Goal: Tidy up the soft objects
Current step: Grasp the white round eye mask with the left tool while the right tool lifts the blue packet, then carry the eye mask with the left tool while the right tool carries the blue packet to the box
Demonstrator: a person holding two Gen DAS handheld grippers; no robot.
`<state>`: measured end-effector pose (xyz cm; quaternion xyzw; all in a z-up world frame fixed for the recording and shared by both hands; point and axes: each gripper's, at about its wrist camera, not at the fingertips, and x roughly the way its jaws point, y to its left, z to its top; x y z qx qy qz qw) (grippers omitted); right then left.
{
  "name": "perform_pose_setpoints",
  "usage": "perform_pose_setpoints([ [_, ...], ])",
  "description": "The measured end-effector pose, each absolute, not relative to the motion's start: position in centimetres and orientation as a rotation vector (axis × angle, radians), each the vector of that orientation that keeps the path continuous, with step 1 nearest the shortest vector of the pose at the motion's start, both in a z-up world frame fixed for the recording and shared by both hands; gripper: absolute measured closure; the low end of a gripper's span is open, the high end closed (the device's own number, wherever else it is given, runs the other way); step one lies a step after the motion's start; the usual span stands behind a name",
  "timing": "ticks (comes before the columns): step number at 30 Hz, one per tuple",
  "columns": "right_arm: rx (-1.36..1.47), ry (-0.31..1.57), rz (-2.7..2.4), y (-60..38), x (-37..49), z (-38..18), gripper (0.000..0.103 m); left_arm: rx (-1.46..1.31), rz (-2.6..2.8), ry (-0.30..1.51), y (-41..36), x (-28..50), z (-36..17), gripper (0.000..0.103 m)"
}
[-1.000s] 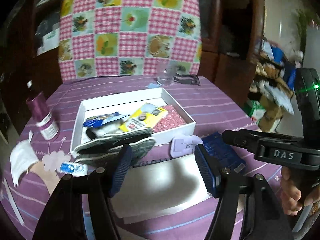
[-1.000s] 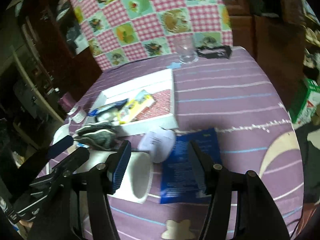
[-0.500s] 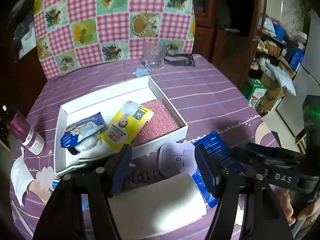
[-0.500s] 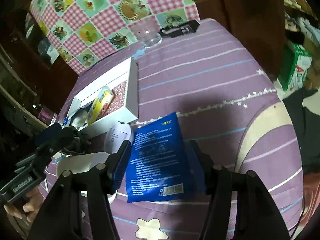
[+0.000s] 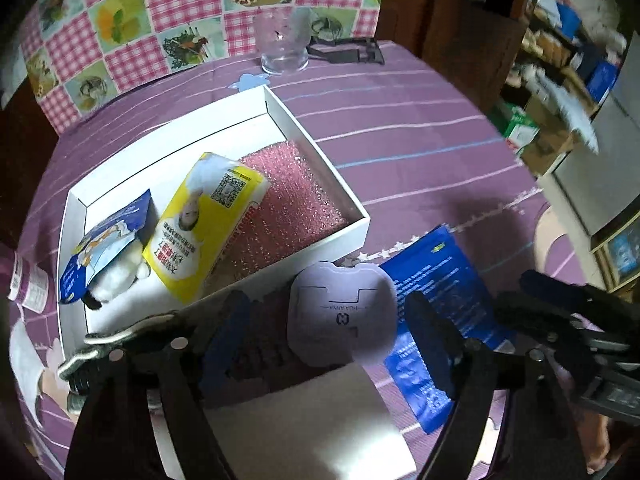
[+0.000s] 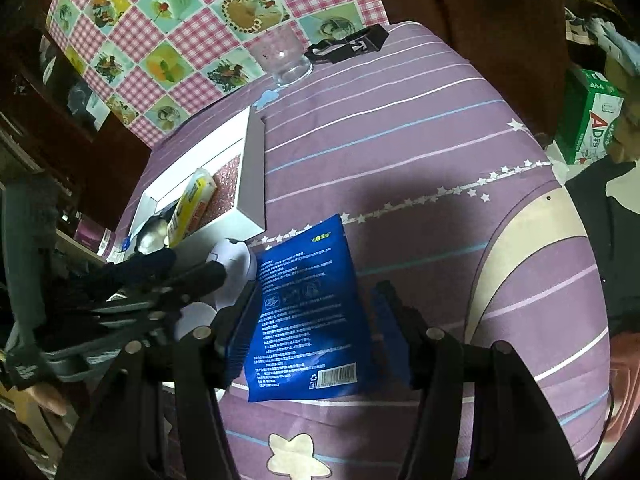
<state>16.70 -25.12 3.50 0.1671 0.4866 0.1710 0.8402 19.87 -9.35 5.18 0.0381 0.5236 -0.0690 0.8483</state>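
The left gripper [image 5: 320,332] points steeply down at the table [image 5: 420,128], its jaws opening; the pale pad [image 5: 342,318] lies between its fingers, with neither pressing on it. A white block [image 5: 304,432] lies just below it, and the white box [image 5: 312,148] just beyond its tips holds a yellow pack [image 5: 204,224], a pink sponge [image 5: 288,200] and a blue-white pouch [image 5: 106,240]. The right gripper [image 6: 312,334] stands about half open astride the blue packet [image 6: 306,312], the pads close beside its edges; whether they press on it cannot be told.
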Motion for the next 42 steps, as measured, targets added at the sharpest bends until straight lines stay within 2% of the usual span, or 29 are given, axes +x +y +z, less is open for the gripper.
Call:
perform_pose_setpoints([
  [6,0.346,1.041,0.359,-25.1,16.7,3.3,0.043,0.017,-0.176,1.215,-9.1,20.9,2.8,0.022],
  [10,0.335,1.056,0.353,-25.0,16.7,3.0,0.044,-0.098,-0.198,1.231,-7.7,20.9,2.8,0.042],
  [14,0.324,1.074,0.349,-24.8,16.9,2.6,0.044,-0.119,-0.215,1.212,-7.5,20.2,3.1,0.052],
  [16,0.309,1.081,0.347,-24.5,16.9,2.4,0.044,-0.122,-0.214,1.191,-7.5,19.8,3.5,0.053],
  [19,0.289,1.086,0.346,-24.3,16.8,2.3,0.044,-0.136,-0.223,1.153,-7.1,19.1,4.5,0.071],
  [25,0.227,1.093,0.349,-23.2,16.5,2.1,0.043,-0.143,-0.213,1.057,-6.6,17.6,7.3,0.082],
  [31,0.191,1.114,0.354,-22.4,16.6,1.3,0.042,-0.133,-0.218,1.009,-6.1,16.4,9.0,0.086],
  [37,0.127,1.083,0.370,-20.9,16.0,1.0,0.022,-0.141,-0.224,0.983,-5.8,16.1,9.9,0.086],
  [42,-0.100,1.030,0.354,-17.9,14.8,-0.1,0.007,-0.105,-0.231,0.976,-5.9,16.0,10.1,0.086],
])
